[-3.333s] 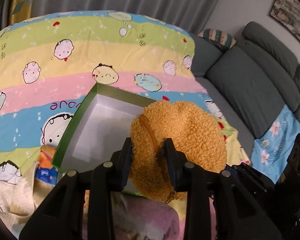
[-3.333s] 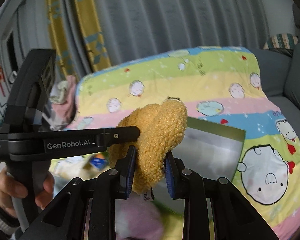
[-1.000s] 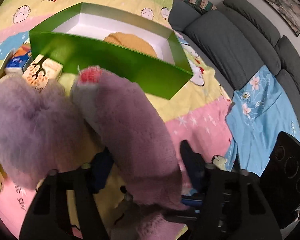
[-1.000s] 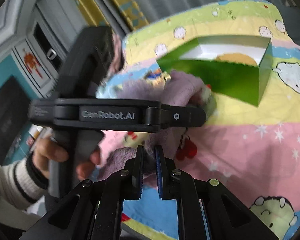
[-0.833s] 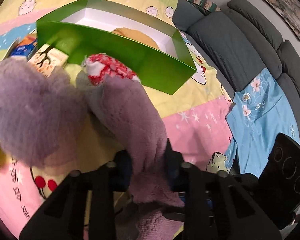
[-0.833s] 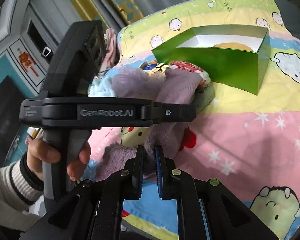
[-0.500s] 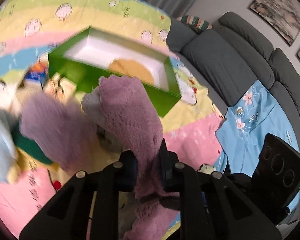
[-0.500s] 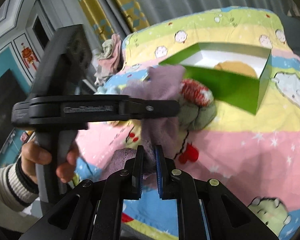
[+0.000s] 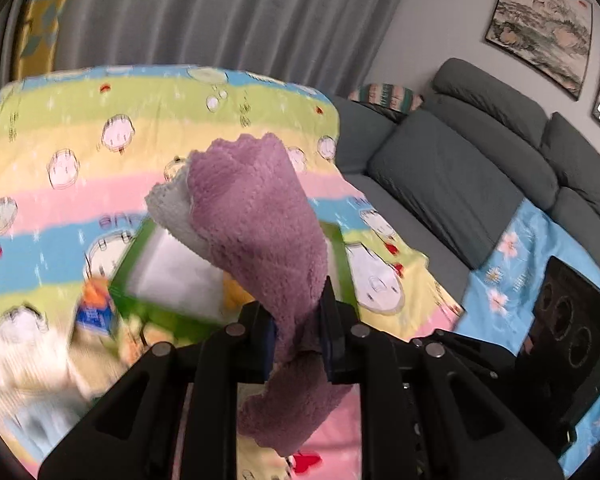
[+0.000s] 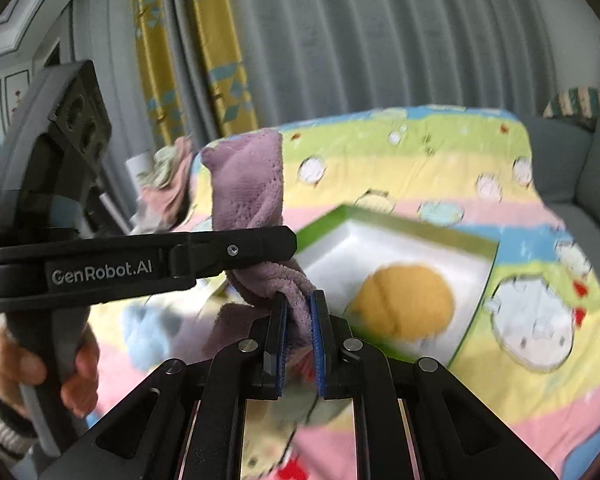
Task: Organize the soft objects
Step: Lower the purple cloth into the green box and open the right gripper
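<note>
A fluffy purple cloth with a pale grey side is held up in the air by both grippers. My left gripper is shut on its lower part. My right gripper is shut on another fold of the same purple cloth, just under the left gripper's body. Below and beyond stands the open green box with a white inside. In the right wrist view the green box holds a round orange plush.
A striped cartoon-print blanket covers the surface. A small blue and orange pack and pale soft items lie left of the box. A grey sofa with a blue floral cloth is at right. Curtains hang behind.
Both grippers have lifted the purple cloth off the blanket and raised it above the green box. The orange plush, held 3.3 s ago, now lies in the box.
</note>
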Demonstrator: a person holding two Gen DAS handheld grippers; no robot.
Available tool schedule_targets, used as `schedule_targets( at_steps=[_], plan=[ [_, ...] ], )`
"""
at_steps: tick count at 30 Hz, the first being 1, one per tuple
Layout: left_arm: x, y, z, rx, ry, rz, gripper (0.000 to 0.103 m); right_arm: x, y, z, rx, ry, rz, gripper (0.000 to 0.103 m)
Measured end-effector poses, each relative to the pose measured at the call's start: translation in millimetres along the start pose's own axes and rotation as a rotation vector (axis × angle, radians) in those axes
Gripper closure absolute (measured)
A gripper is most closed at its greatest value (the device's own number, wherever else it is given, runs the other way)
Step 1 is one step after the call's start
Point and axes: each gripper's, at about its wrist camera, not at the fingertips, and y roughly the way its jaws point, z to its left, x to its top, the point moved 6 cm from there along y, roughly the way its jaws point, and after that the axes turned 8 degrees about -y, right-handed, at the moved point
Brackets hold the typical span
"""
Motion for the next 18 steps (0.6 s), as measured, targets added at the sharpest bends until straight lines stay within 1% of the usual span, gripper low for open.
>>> schedule_targets(
  at_steps=[2, 5, 7, 8, 9, 11, 12, 14, 16, 17, 18],
  plan=[
    [14.8, 10.7, 4.8, 0.031, 0.004, -0.003, 0.083, 12.8, 16.1, -9.9, -0.033, 0.006, 0.002, 0.091],
    [33.3, 29.6, 12.9, 0.071, 0.004, -0.004, 0.08, 24.4, 38.8, -22.6, -0.072, 0.011, 0.008, 0.091],
    [41.7, 46.8, 18.1, 0.103, 0.009, 0.008, 0.071, 27.5, 55.0, -30.5, -0.095, 0.024, 0.023, 0.091],
    [44.5, 55.4, 22.4, 0.125, 0.007, 0.014, 0.054, 28.1, 61.3, -34.4, -0.1, 0.032, 0.032, 0.091],
    [46.7, 63.4, 27.0, 0.149, 0.004, 0.017, 0.03, 27.2, 70.4, -40.3, -0.106, 0.039, 0.042, 0.091],
    [48.9, 76.6, 37.7, 0.188, -0.013, 0.026, 0.01, 22.2, 88.0, -50.2, -0.12, 0.054, 0.068, 0.091],
    [48.8, 83.4, 45.8, 0.214, -0.032, 0.029, 0.01, 19.3, 91.6, -53.0, -0.124, 0.061, 0.08, 0.091],
    [46.3, 91.3, 56.0, 0.248, -0.05, 0.039, 0.008, 7.4, 104.8, -60.6, -0.145, 0.07, 0.142, 0.087],
    [41.0, 94.5, 64.0, 0.285, -0.05, 0.05, 0.005, -0.9, 106.0, -65.4, -0.167, 0.068, 0.164, 0.072],
    [37.4, 94.0, 67.3, 0.297, -0.043, 0.051, 0.002, -6.2, 102.7, -65.7, -0.168, 0.071, 0.162, 0.069],
    [35.7, 93.1, 69.0, 0.303, -0.038, 0.051, 0.001, -8.5, 100.7, -65.9, -0.163, 0.075, 0.158, 0.061]
  ],
)
